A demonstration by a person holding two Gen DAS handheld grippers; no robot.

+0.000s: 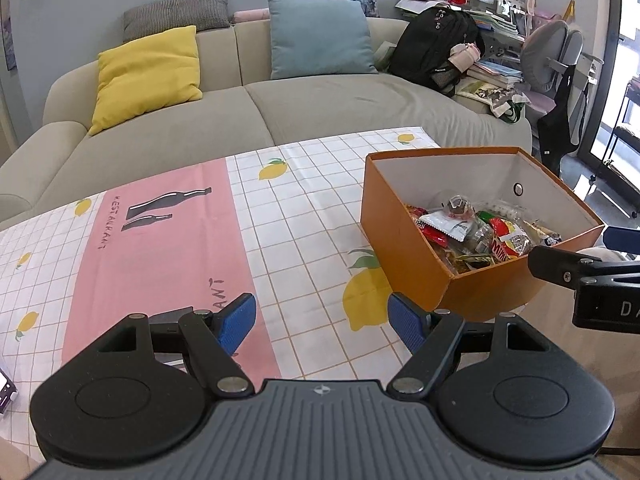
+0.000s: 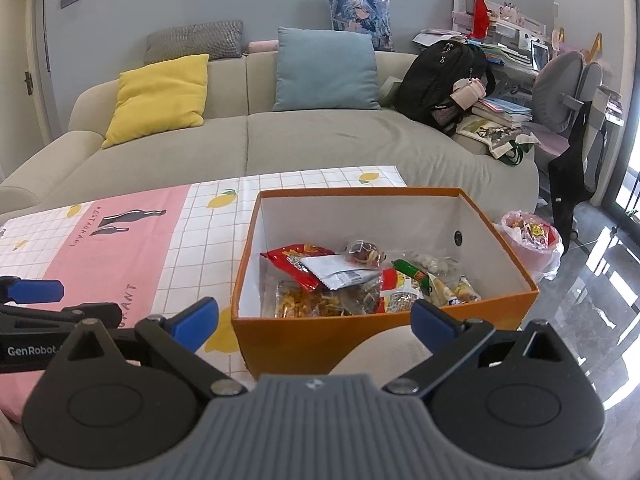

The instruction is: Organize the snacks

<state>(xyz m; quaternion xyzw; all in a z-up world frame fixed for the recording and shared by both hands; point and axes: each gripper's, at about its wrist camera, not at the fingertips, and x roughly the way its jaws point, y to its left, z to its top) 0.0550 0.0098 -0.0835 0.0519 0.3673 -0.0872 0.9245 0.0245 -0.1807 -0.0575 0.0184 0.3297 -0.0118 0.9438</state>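
Here my left gripper point(image 1: 322, 322) and right gripper point(image 2: 314, 318) gape empty; snacks point(image 2: 360, 280) fill the orange box point(image 2: 320, 344) at the tablecloth's point(image 1: 304, 216) right edge.

Both grippers' jaws apart, empty.

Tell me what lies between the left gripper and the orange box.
Only bare tablecloth, printed with a lemon, lies between the open left gripper and the orange box. No loose snack sits there. The left wrist view shows this.
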